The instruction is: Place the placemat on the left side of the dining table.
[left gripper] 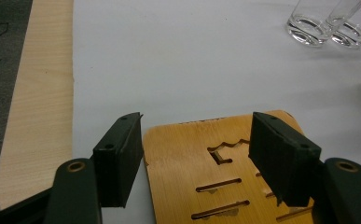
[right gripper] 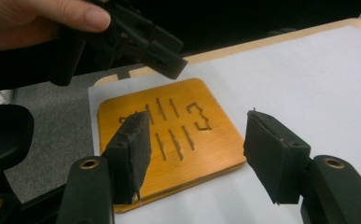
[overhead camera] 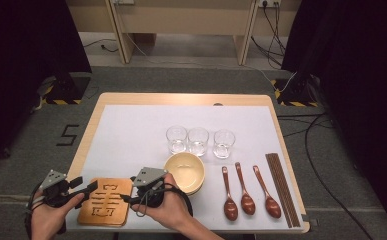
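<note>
The wooden mat [overhead camera: 105,202] lies flat on the white sheet [overhead camera: 131,130], at the near left corner of the table [overhead camera: 93,117]. It is square with round corners, and it has slots cut through it that form a shape like a sign or a letter; I cannot read it. No other writing shows on the mat. Past the mat's left side, on the grey floor, a dark mark shaped like a 5 [overhead camera: 67,135] shows. The left gripper [overhead camera: 92,187] hangs over the mat's left edge, its jaws spread wide and holding nothing; in the left gripper view one jaw is outside the mat's edge and the other is above the mat's cut slots. The right gripper [overhead camera: 127,198] is at the mat's right edge, its jaws also wide apart and holding nothing, above the mat. Just right of the mat sits a pale bowl [overhead camera: 184,172]. Behind the bowl, farther from the mat, stand three clear glasses [overhead camera: 197,141] in a row. Farther right of the mat lie three brown spoons [overhead camera: 246,192] and then dark chopsticks [overhead camera: 282,187]. Behind the mat the white sheet is bare up to the far edge. The mat's near edge is close to the table's near edge.
</note>
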`<state>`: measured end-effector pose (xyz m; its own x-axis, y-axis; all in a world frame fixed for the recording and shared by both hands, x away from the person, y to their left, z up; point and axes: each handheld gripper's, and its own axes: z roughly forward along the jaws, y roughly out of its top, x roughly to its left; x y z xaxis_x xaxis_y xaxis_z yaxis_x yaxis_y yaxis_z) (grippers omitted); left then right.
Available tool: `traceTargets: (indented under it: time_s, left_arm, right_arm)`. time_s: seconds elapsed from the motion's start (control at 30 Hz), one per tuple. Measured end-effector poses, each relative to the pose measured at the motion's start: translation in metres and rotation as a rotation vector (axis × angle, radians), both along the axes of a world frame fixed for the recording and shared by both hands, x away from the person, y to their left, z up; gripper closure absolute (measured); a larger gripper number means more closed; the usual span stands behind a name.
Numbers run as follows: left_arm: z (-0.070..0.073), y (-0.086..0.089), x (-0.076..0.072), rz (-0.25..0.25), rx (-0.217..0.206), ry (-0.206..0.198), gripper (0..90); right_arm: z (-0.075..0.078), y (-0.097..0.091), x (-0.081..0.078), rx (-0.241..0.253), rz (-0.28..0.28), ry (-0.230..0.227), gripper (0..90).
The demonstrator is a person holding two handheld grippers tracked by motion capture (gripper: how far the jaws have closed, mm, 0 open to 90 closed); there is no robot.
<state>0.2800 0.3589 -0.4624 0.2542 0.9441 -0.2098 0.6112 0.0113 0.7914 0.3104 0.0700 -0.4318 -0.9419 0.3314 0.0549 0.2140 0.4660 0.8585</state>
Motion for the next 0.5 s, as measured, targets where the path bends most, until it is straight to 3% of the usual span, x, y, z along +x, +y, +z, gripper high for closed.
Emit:
traceTargets:
  time_s: [0.27,0.37,0.5]
  left_arm:
    - [-0.012,0.006,0.003,0.003,-0.033,0.037,34.6]
    - [-0.016,0.007,0.003,0.005,-0.044,0.047,34.6]
    - [-0.018,0.009,0.003,0.003,-0.043,0.056,35.0]
  right_arm:
    - [-0.042,0.016,-0.001,-0.023,0.013,0.078,41.2]
    - [-0.047,0.019,-0.002,-0.024,0.008,0.1,40.9]
    - [-0.053,0.021,-0.003,-0.039,0.01,0.086,40.4]
